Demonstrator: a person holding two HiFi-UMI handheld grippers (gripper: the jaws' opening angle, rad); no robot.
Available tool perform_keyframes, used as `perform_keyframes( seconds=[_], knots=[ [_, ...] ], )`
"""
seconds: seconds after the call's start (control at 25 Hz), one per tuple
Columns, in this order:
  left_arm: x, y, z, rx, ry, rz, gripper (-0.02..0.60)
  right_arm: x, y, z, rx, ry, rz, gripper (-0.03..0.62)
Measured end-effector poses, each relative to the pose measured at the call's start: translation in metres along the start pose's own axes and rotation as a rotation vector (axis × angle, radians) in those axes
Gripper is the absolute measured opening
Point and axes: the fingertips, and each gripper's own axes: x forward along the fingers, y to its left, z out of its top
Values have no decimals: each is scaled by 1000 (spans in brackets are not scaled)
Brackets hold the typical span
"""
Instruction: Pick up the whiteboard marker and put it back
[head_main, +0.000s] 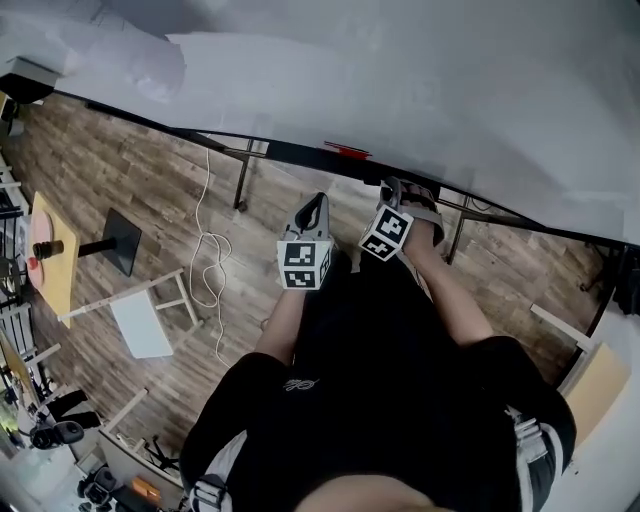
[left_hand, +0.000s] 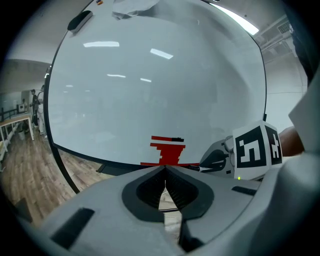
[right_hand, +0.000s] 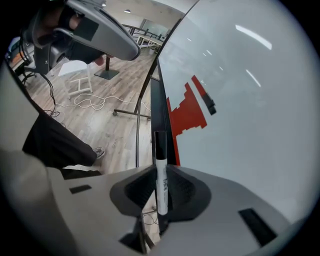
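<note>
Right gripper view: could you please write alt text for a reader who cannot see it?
The right gripper's tongs clamp a black-capped whiteboard marker close to the lower edge of the whiteboard, beside a red stepped shape. Wooden floor lies to the left.

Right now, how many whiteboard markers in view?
1: the whiteboard marker clamped in the right gripper, black cap pointing out. The red-and-black item on the whiteboard is too unclear to count; it may be another.

- Head cam looked steeply down from above; whiteboard (head_main: 420, 90) at 12 o'clock.
- Both gripper cams faced it close up, sharing the red drawing (left_hand: 167, 150).
</note>
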Motion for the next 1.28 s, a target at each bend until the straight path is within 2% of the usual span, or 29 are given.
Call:
perform_keyframes(
  seconds=[0.2,0.4,0.92,1.28],
  knots=[
    [-6,13,-10,-26,19,26,6,5,0,2,3,10,10,58],
    [-6,21,-2,-18,9,33,6,10,0,6,-3,21,18,63],
    [-2,13,-6,-18,18,15,6,16,1,5,0,24,39,61],
    [7,0,8,-7,-3,-5,6,16,0,6,26,-8,59,61]
  ],
)
